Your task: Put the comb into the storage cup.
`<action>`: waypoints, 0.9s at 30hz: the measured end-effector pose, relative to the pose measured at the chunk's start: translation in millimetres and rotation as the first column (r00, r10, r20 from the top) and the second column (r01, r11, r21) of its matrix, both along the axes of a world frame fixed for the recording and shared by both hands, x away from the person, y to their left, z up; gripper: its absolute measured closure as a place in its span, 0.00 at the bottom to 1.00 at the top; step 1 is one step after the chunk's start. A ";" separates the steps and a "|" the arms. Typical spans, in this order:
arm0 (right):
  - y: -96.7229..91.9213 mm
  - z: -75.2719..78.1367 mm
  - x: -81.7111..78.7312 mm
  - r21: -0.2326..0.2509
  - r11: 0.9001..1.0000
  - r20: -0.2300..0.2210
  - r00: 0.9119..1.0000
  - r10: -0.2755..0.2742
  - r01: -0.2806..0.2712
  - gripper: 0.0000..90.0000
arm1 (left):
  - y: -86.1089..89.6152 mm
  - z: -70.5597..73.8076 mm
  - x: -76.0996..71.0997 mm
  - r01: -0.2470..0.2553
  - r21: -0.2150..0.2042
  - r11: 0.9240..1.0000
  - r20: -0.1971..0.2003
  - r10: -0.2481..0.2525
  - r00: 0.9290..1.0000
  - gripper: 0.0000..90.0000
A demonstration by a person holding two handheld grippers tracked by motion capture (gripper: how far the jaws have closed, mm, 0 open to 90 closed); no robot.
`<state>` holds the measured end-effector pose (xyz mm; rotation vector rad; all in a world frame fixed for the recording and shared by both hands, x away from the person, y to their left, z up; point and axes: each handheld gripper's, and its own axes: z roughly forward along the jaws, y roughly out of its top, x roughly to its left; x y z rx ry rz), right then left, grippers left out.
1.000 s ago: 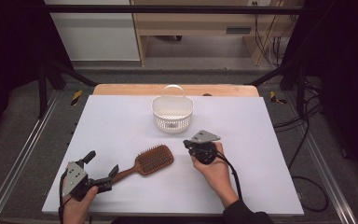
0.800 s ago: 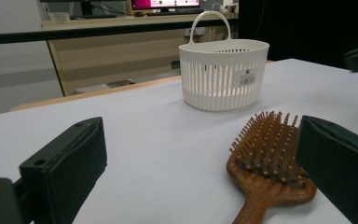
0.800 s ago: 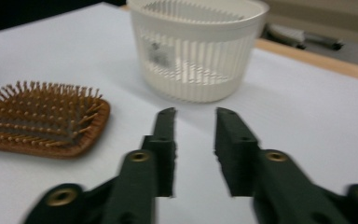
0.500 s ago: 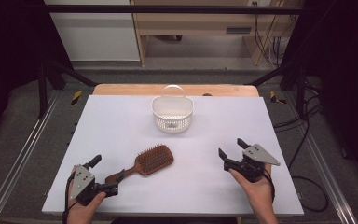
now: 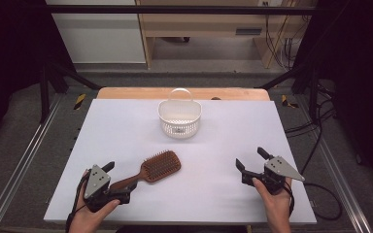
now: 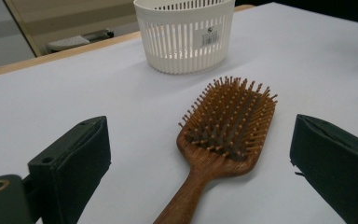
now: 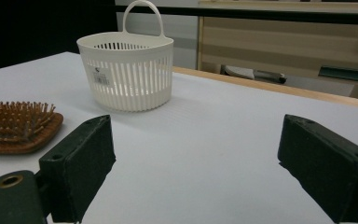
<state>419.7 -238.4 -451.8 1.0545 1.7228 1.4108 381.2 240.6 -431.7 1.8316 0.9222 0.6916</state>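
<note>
- Brown wooden paddle hairbrush [image 5: 159, 167]: flat on white worktop [image 5: 223, 141], bristles up, handle between left claw [image 6: 200, 158] jaws, which stand apart, unclamped.
- Right claw [image 5: 253, 162]: jaws just opening, empty, well apart from brush.
- White slotted plastic basket [image 5: 179, 119]: beyond brush.
- Step: pre-grasp; next calls for closing on handle.

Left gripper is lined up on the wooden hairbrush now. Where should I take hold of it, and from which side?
Grip the hairbrush by its handle, probably from the near end where the left gripper sits, open jaws either side. The handle is narrow, smooth and points back at that gripper; the head is wide and lies bristles up, poor for pads. The basket stands clear beyond.
</note>
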 end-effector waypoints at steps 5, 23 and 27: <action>-0.3 -4.8 1.1 0.015 1.000 -0.002 1.000 0.006 -0.006 0.12 | 2.9 -1.4 13.2 -0.002 0.082 0.997 -0.116 0.011 0.993 0.05; -5.2 -5.3 1.5 0.052 0.999 -0.001 1.000 -0.007 0.008 0.12 | -13.5 -1.9 58.8 0.151 0.233 0.961 -0.284 -0.081 0.955 0.06; -5.6 -5.2 1.2 0.050 0.999 -0.001 1.000 -0.010 0.010 0.12 | -15.8 -3.9 62.4 0.162 0.242 0.957 -0.287 -0.089 0.954 0.06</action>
